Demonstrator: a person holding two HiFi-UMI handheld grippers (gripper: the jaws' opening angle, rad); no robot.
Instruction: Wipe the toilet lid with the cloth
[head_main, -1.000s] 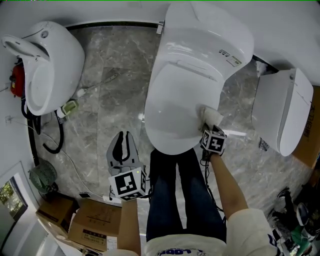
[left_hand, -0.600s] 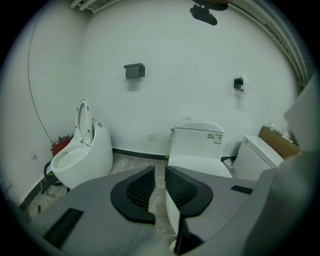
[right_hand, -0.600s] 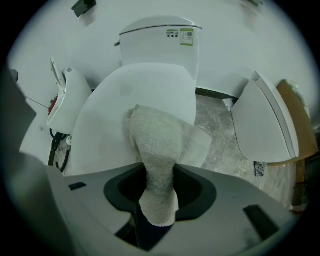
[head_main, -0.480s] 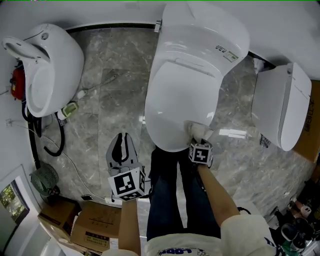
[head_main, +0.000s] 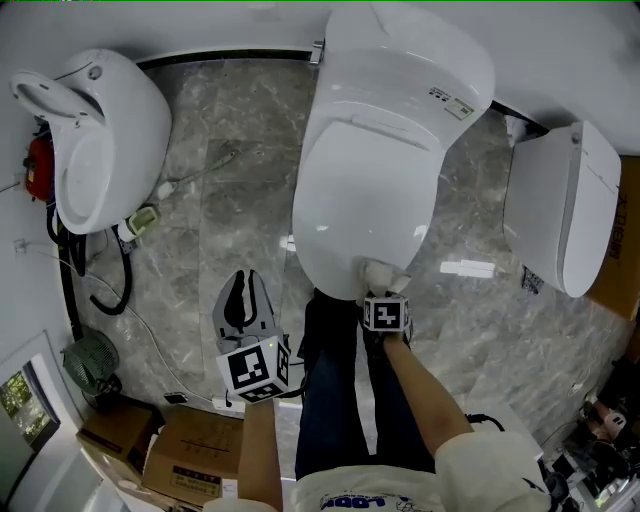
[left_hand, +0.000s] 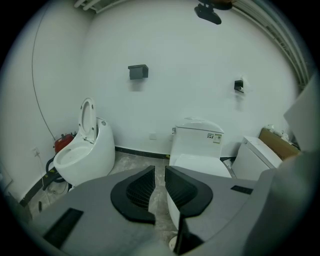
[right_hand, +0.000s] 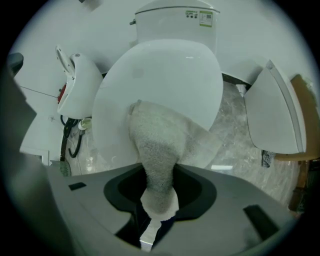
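Holding the cloth (right_hand: 156, 145) in the right gripper (right_hand: 160, 196) – fingers closed narrow on a bunched end of it, seen plainly in the right gripper view. The rest of the pale, nubbly fabric spreads forward onto the toilet lid (right_hand: 165, 75) and lies flat against it. From the head view the cloth (head_main: 381, 273) sits at the lid's (head_main: 360, 190) front edge, the end nearest the person, with the right gripper (head_main: 384, 292) just behind it over the rim. Lid is down, white and glossy. Left gripper (head_main: 241, 298) hangs low over the grey marble floor (head_main: 230, 180), to the left of the person's dark trouser legs (head_main: 340, 400) and well apart from the toilet – its fingers (left_hand: 135, 192) drawn together but for a thin slit, nothing between them. A second toilet (head_main: 100, 140) stands at far left with its seat raised, a third (head_main: 560, 210) at right, cardboard boxes (head_main: 180, 450) at lower left
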